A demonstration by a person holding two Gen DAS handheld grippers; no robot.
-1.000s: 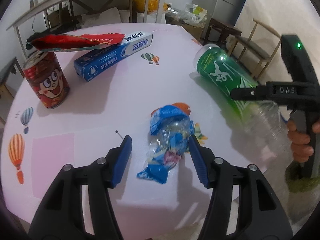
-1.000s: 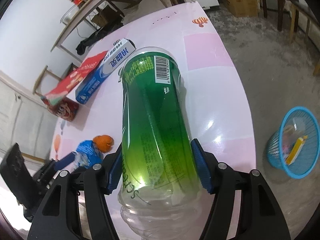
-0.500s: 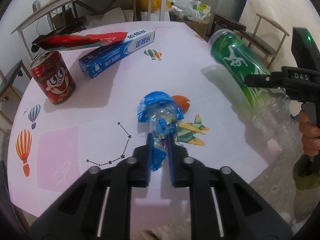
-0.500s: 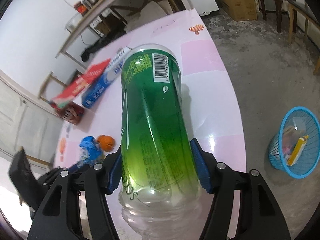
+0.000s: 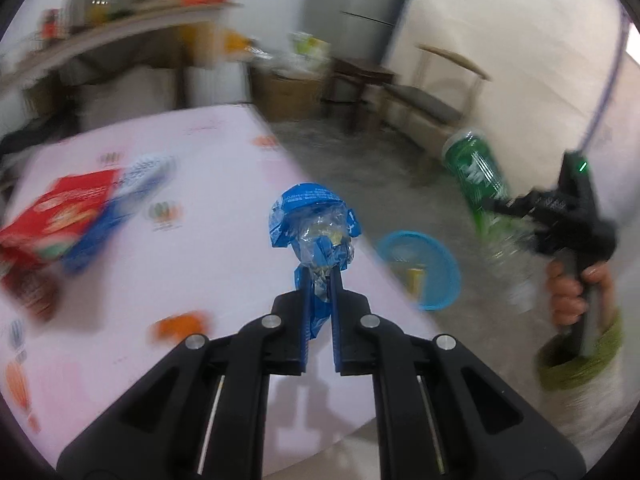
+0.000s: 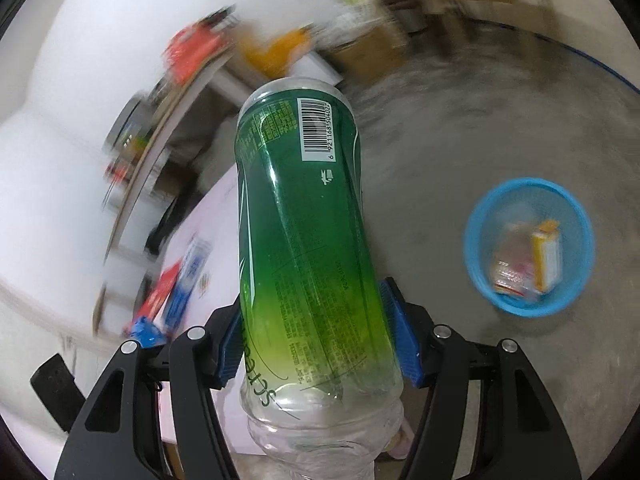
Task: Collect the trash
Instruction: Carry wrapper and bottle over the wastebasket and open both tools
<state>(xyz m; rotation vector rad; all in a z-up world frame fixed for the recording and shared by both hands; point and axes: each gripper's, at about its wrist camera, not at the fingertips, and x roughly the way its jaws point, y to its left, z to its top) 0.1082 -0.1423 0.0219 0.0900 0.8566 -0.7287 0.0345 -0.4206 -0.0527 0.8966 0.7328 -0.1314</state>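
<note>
I have the crumpled blue wrapper (image 5: 316, 232) pinched between the fingers of my left gripper (image 5: 320, 280), which have just been closing on it, and it is lifted clear of the pink table (image 5: 224, 216). My right gripper (image 6: 316, 336) is clamped round the green bottle (image 6: 304, 232), base pointing away from me. The blue basket (image 6: 480, 248) sits on the floor beyond the table's edge, with a yellow box and other scraps inside. Back on the table lie a red packet (image 5: 68, 208) and a blue box (image 5: 132, 192), both blurred.
</note>
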